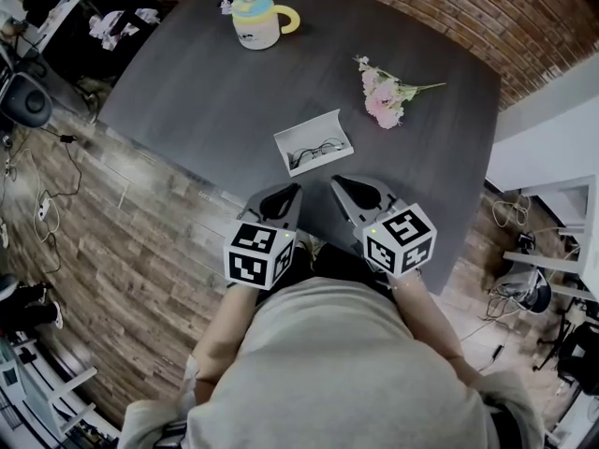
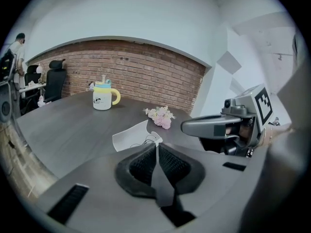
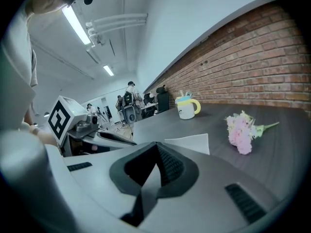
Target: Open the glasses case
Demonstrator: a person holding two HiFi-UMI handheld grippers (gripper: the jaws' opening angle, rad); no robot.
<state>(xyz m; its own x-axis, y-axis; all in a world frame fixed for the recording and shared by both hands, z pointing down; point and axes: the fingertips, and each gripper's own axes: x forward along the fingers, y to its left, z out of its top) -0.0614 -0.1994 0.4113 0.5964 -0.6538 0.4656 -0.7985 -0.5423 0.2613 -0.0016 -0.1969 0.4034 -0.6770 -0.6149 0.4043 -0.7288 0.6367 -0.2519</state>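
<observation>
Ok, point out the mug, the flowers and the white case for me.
mug (image 1: pixel 255 28), head view, on its pale body below the lid.
flowers (image 1: pixel 382 102), head view, on the pink blossoms.
case (image 1: pixel 307 131), head view, on its white far wall.

A short strip of bare counter (image 1: pixel 187 92) separates the left tool (image 1: pixel 291 192) and right tool (image 1: pixel 339 182) from the case (image 1: pixel 314 141). Left of the case the counter runs wide and free. Flowers (image 1: pixel 386 92) lie near on its right; a mug (image 1: pixel 257 15) stands well back.
</observation>
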